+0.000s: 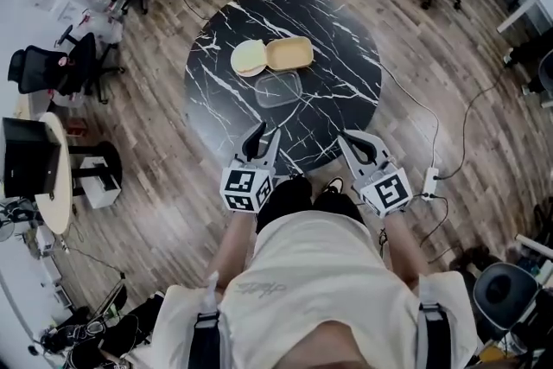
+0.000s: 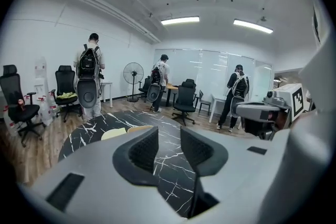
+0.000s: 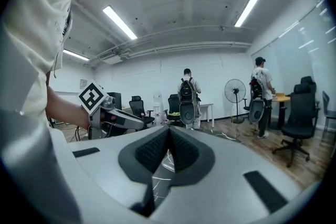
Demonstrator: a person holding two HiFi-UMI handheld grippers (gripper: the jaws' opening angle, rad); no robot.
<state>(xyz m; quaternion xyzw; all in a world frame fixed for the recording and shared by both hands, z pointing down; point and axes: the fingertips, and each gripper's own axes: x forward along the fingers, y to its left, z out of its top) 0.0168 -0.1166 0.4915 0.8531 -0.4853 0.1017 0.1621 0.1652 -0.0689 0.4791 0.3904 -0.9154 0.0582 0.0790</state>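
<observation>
Black marble counter [image 1: 346,47] bore clear tub [image 1: 278,88] & cream clamshell box [image 1: 272,56], L hand-held gripper [image 1: 263,138] was open, empty, R hand-held gripper [image 1: 346,138] was closed, empty

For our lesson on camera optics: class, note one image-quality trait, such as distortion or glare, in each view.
Head view: even light, floorboards bow around the marble table. Left gripper view: fisheye, black corners, ceiling lights blown out. Right gripper view: same curvature, near jaws soft.
</observation>
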